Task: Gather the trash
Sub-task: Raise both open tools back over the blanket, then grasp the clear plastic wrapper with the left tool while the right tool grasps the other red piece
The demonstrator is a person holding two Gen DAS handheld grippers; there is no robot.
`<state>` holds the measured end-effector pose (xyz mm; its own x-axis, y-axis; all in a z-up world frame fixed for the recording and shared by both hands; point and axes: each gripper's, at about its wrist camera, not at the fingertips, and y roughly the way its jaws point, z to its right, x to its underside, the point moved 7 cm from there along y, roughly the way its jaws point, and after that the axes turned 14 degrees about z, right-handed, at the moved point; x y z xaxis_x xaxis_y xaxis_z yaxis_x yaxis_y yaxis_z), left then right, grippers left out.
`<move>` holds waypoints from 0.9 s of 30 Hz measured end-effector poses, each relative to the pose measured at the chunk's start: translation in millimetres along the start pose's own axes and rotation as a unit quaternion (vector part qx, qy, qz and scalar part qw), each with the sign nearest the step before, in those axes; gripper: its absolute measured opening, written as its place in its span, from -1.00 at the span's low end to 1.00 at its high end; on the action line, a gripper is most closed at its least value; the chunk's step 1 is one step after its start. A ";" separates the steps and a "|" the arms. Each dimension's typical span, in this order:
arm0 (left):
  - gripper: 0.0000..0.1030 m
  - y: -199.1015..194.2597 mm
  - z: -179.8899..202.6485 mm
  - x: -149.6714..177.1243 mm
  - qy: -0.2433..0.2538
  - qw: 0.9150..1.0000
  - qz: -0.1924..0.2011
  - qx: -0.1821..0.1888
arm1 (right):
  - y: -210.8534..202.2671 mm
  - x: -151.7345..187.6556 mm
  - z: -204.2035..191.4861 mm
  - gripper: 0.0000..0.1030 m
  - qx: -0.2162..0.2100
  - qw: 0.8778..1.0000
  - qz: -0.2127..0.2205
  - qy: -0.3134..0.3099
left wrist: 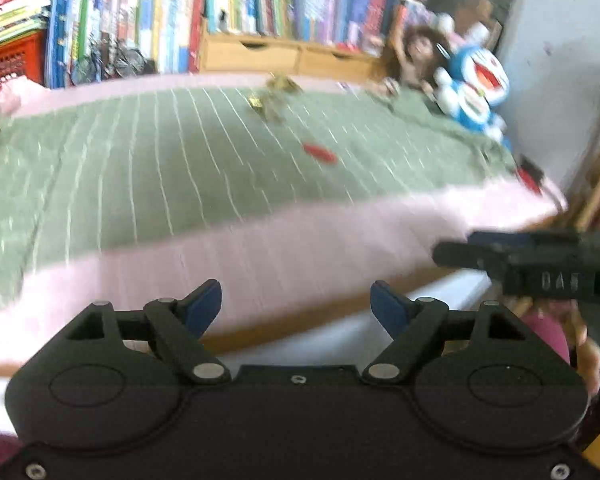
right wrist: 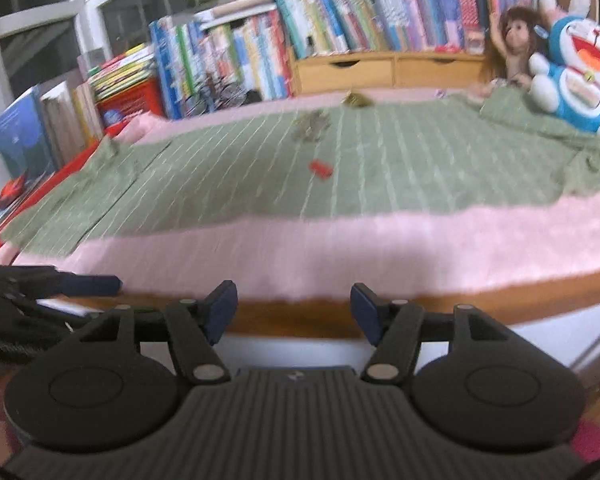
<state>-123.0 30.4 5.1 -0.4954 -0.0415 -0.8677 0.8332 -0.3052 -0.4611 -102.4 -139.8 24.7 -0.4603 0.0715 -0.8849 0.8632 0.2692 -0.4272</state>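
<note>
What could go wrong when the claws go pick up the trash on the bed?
1. Both the left claw and right claw hang open, short of the bed, and the red scrap lies far out on the green blanket, so it may be a long reach.
2. The small, flat scrap might make a claw pinch blanket too.
3. The crumpled wrappers lie even farther back.

Near edge of bed [right wrist: 340, 248] is bare pink, open to approach. Green blanket [right wrist: 380, 168] mostly flat and free; only a red scrap [right wrist: 321, 169] mid-bed and crumpled wrappers [right wrist: 310, 126] further back. Far right blocked by doll [right wrist: 514, 46] and blue plush [right wrist: 580, 76]. Far edge walled by books [right wrist: 228, 64] and wooden drawers [right wrist: 380, 70]. Book stacks [right wrist: 44, 124] crowd the left side.
</note>
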 end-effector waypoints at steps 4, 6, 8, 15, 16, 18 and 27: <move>0.56 30.6 -11.7 -40.1 -0.001 1.000 0.021 -0.012 | 21.3 -18.4 9.0 0.44 0.005 1.000 0.009 -0.001; 0.56 46.9 -15.3 -60.2 -0.001 0.999 0.030 -0.017 | 33.0 -28.4 12.3 0.44 0.008 1.000 0.014 -0.008; 0.56 68.1 -16.0 -78.2 -0.002 0.999 0.034 -0.015 | 43.9 -39.1 16.3 0.44 0.008 1.000 0.018 -0.016; 0.41 169.7 -14.5 -121.4 -0.017 1.000 0.018 -0.009 | 97.1 -50.0 20.8 -0.12 0.013 0.999 0.008 -0.048; 0.37 183.2 -15.4 -122.4 -0.019 1.000 0.014 -0.009 | 104.8 -49.6 20.5 -0.13 0.010 0.999 0.007 -0.051; 0.36 210.3 -15.4 -125.5 -0.019 1.000 0.007 -0.014 | 117.7 -48.5 19.0 -0.14 0.004 0.998 0.007 -0.057; -0.09 299.6 -20.7 -114.4 -0.006 0.999 -0.031 -0.038 | 162.5 -45.8 17.6 -0.12 -0.022 0.997 -0.009 -0.076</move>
<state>188.4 -36.5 -37.7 -0.5496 -0.0363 -0.8346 0.8166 -0.2339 -0.5276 62.7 -116.2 -7.5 -0.4352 -0.0798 -0.8968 0.8439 0.3109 -0.4372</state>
